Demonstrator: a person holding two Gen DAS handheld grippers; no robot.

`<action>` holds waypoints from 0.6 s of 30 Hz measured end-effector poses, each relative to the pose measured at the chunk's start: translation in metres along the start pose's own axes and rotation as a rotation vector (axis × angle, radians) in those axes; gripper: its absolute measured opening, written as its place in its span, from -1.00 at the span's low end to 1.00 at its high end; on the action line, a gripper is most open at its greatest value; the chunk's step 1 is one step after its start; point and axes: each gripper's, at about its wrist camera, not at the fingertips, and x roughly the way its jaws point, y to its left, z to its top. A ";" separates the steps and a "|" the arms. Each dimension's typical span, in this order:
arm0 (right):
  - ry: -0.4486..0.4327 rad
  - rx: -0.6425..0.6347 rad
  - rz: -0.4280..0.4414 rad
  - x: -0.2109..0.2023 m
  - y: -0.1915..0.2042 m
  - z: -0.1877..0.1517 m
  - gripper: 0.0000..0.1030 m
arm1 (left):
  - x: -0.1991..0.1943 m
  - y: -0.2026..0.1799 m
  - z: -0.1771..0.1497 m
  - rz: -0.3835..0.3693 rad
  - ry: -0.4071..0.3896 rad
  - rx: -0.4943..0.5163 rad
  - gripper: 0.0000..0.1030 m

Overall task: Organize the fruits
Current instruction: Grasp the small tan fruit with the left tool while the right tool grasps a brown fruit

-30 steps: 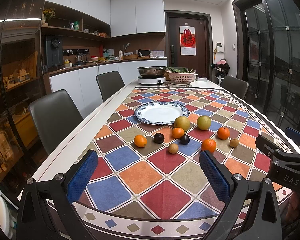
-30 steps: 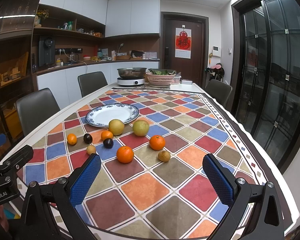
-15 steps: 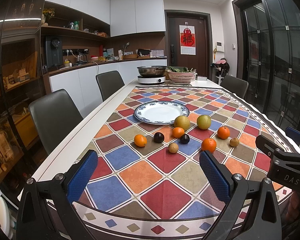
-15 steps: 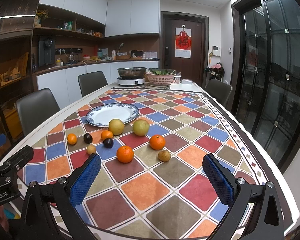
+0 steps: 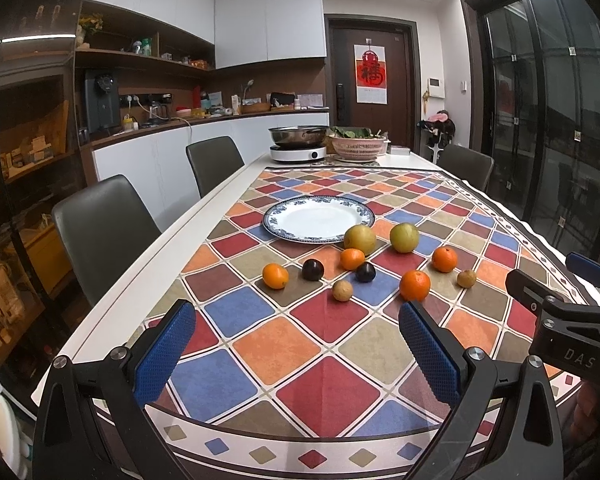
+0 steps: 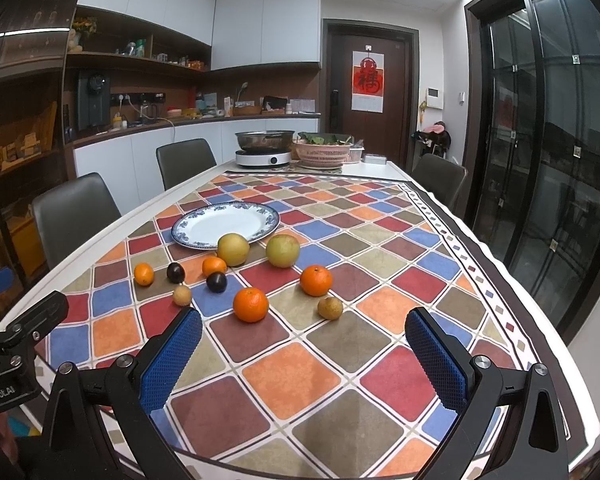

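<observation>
Left tongs (image 5: 296,354) agape; fruits (image 5: 415,285) beyond; plate (image 5: 318,223) bare.

Long surface (image 5: 204,216) with white edge, covered by a diamond-patterned cloth (image 5: 328,344) in red, blue, orange, tan. At the far end: steel pot (image 5: 298,135) on a white cooker (image 5: 298,153); just beside it, pink basket (image 5: 357,144) of greens. Grey chairs (image 5: 100,224) along the left side, one (image 6: 440,178) at far right. Dark door (image 6: 370,92) bearing red poster (image 6: 367,82). White cabinets (image 5: 268,20) above wooden shelves.
</observation>
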 end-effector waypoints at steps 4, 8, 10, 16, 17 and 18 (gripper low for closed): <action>0.023 0.002 0.008 0.004 0.001 -0.004 0.99 | 0.006 -0.003 0.002 -0.002 0.017 0.007 1.00; 0.048 0.003 0.015 0.009 -0.001 -0.002 0.99 | 0.013 -0.004 0.000 -0.004 0.040 0.009 1.00; 0.067 0.003 0.017 0.014 -0.002 -0.001 0.99 | 0.017 -0.005 0.001 -0.015 0.055 0.015 1.00; 0.118 0.001 0.022 0.032 -0.005 0.001 0.99 | 0.033 -0.012 0.007 -0.019 0.075 0.045 1.00; 0.127 0.001 0.020 0.037 -0.006 0.002 0.99 | 0.037 -0.013 0.009 -0.020 0.076 0.051 1.00; 0.134 0.002 0.019 0.040 -0.006 0.002 0.99 | 0.040 -0.013 0.011 -0.021 0.076 0.056 1.00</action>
